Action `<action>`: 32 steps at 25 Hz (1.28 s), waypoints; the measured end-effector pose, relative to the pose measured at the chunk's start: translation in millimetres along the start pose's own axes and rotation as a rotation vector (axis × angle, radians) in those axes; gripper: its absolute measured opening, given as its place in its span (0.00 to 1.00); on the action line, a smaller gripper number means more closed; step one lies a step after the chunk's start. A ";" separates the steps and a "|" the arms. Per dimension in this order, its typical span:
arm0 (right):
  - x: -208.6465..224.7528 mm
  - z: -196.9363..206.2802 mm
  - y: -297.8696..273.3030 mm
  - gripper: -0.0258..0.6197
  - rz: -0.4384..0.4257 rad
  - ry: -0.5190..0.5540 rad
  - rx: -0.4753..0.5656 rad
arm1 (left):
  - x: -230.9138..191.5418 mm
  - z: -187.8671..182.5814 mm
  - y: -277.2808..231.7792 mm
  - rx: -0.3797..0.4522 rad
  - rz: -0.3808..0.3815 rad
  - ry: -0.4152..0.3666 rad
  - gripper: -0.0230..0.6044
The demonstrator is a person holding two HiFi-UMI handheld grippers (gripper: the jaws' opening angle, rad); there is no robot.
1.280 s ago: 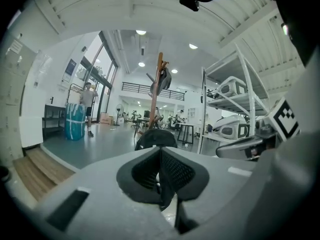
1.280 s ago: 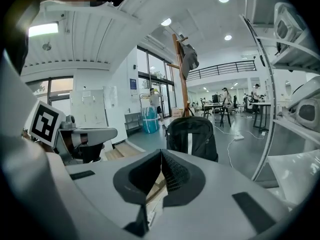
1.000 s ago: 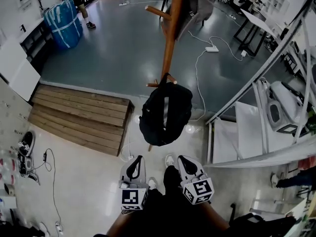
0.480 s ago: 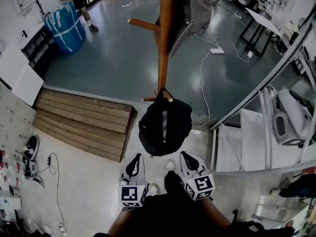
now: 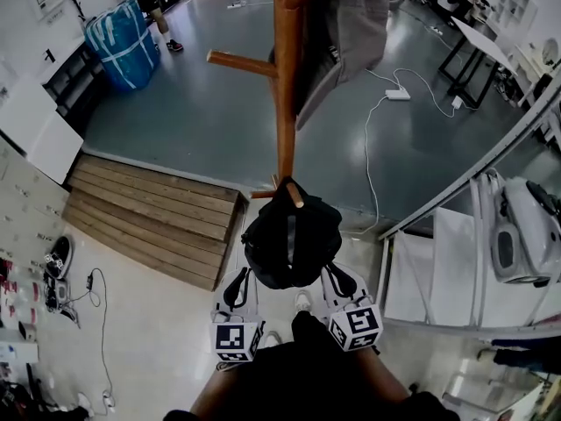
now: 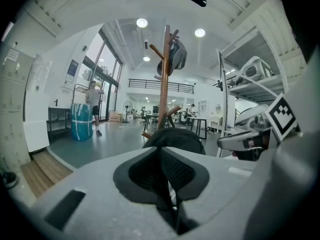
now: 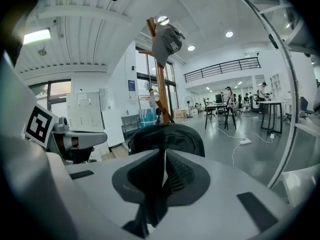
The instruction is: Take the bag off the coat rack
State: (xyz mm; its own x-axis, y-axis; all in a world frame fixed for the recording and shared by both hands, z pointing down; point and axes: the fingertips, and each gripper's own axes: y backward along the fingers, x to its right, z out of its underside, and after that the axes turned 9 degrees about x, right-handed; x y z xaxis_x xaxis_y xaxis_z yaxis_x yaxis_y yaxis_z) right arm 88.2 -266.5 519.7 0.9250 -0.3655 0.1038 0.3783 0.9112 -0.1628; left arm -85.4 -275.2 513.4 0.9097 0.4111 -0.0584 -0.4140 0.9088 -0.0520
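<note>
The black bag (image 5: pixel 292 239) hangs on a low peg of the wooden coat rack (image 5: pixel 287 86), just ahead of both claws and between them. Left gripper (image 5: pixel 238 279) and right gripper (image 5: pixel 338 281) (jaws pressed together, nothing held) flank its lower edge.

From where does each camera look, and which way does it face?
Head view: on the person's head, facing steeply down at the black bag on the coat rack; shows left tongs, right tongs, forearms.
Left gripper view: on the left tongs, looking along their shut jaws at bag and rack; right tongs at right.
Right gripper view: on the right tongs, likewise, jaws shut; left tongs at left.
Shared: all three show bag and rack.
</note>
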 end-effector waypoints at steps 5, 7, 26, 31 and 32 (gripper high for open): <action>26.9 2.4 -19.5 0.08 0.002 0.000 -0.011 | -2.3 10.8 -27.1 -0.035 -0.016 0.003 0.18; 36.0 4.3 -27.4 0.17 0.000 0.000 -0.025 | -3.2 15.9 -36.5 -0.057 -0.023 0.013 0.31; 92.1 28.3 -84.9 0.38 -0.042 0.039 -0.129 | -20.0 45.1 -84.9 -0.159 -0.114 0.032 0.45; 93.0 32.3 -95.7 0.39 -0.076 0.047 -0.150 | -28.9 50.3 -90.8 -0.198 -0.127 0.024 0.45; 93.0 32.9 -97.3 0.39 -0.082 0.048 -0.151 | -29.9 51.9 -91.6 -0.202 -0.127 0.016 0.45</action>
State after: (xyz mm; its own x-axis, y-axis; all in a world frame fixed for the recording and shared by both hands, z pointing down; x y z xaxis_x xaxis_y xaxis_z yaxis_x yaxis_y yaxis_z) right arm 136.3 -382.9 577.5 0.8903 -0.4489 0.0764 0.4498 0.8408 -0.3012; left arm -73.1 -367.1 571.6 0.9549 0.2920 -0.0544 -0.2960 0.9197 -0.2581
